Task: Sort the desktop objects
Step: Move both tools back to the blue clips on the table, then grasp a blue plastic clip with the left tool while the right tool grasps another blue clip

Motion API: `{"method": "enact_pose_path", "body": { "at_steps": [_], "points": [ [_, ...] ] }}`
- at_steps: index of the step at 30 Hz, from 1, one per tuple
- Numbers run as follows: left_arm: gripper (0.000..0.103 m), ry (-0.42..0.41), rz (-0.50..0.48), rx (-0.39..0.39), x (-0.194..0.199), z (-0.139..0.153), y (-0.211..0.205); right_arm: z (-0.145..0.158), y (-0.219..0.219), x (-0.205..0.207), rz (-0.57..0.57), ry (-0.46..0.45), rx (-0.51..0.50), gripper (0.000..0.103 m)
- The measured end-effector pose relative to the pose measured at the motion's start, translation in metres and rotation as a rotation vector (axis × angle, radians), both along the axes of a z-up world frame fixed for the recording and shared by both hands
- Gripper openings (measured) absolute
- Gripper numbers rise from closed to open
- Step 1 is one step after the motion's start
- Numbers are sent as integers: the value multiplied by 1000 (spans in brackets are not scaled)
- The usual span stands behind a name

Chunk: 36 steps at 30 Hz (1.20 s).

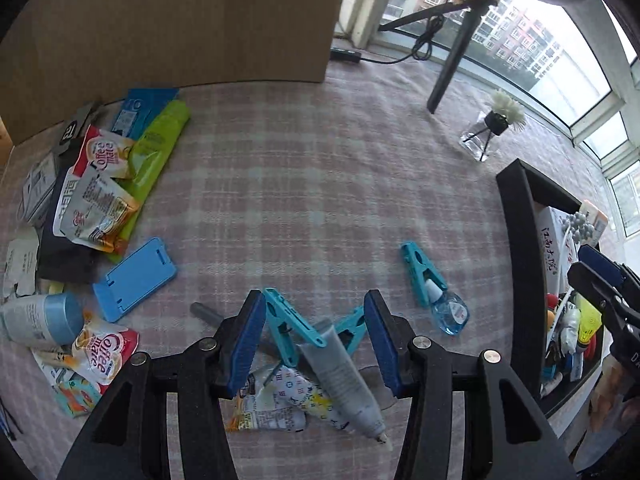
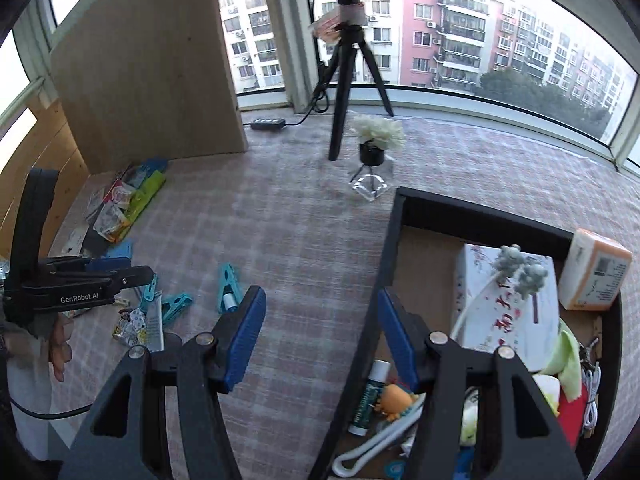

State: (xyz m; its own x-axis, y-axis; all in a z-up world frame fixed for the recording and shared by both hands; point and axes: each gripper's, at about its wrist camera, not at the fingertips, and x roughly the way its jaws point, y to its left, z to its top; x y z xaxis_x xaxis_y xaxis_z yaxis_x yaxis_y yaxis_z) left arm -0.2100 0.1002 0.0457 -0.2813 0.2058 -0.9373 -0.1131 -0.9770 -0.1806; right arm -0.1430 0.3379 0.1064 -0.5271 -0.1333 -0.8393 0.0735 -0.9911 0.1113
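The left gripper (image 1: 316,344) points steeply down with its blue pads apart and nothing clamped; directly between and below them lies a grey squeeze tube with a pale nozzle (image 1: 344,388), resting across a small white printed sachet (image 1: 298,394) and touching two teal plastic clothes pegs (image 1: 286,328). In my judgement the step in hand is picking up that tube: the pads should straddle its body square across the width, above the pegs, so that neither peg nor sachet comes up with it. The right gripper (image 2: 322,336) hangs with its pads apart and empty over the near wall of a black-walled storage tray (image 2: 384,264), which already holds a white printed box (image 2: 508,308), a green-and-white lip-balm stick (image 2: 368,400) and other small articles too crowded to identify reliably. Further out from the left gripper lie a third teal peg with a small clear blue bottle (image 1: 448,312) against it, a light blue plastic phone stand (image 1: 134,280) and a heap of snack sachets (image 1: 102,184). The surface is a pink-and-grey checked tablecloth (image 1: 320,168), flat and unobstructed between pile and tray. Beyond stand a wooden panel (image 2: 148,68), a black tripod (image 2: 348,72), a small white flower in a black pot (image 2: 376,136), and windows facing apartment blocks.
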Motion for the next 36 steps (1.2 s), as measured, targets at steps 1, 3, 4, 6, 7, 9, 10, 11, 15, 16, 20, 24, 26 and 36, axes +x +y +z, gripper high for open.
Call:
{"method": "enact_pose_path", "body": {
  "at_steps": [1,3,4,6,7,9,10,11,15,16,20,24,26,36],
  "points": [
    [48,-9,21,7,-2,-4,-4,-4,-10,-6,23,-14,-2,57],
    [48,-36,56,37,-4,-12,-10,-16,-27,-16,61,-46,3,57],
    [49,-46,68,47,-5,-16,-12,-22,-33,-19,74,-57,12,57],
    [49,-62,76,34,-5,-24,-11,-34,-44,-26,94,-76,22,57],
    [49,-61,78,17,-5,-27,-10,-39,-48,-30,100,-86,23,57],
    [49,-64,82,9,-5,-32,-9,-47,-53,-34,107,-102,13,57],
    [49,-74,83,12,-5,-35,-8,-52,-54,-36,112,-111,8,57],
    [49,-82,86,11,-6,-37,-8,-56,-56,-38,117,-121,3,57],
    [48,-92,99,5,-8,-43,-7,-72,-63,-47,132,-175,-11,57],
    [48,-92,98,3,-8,-43,-6,-75,-64,-49,133,-183,-15,57],
    [45,-85,87,-14,-6,-44,-1,-84,-65,-56,133,-223,-42,56],
    [28,-82,76,-17,-4,-44,3,-93,-70,-66,131,-262,-49,53],
    [17,-83,70,-21,-4,-44,5,-97,-74,-71,139,-280,-54,53],
    [15,-60,71,-15,-9,-44,10,-103,-83,-82,138,-312,-34,23]
  ]
}}
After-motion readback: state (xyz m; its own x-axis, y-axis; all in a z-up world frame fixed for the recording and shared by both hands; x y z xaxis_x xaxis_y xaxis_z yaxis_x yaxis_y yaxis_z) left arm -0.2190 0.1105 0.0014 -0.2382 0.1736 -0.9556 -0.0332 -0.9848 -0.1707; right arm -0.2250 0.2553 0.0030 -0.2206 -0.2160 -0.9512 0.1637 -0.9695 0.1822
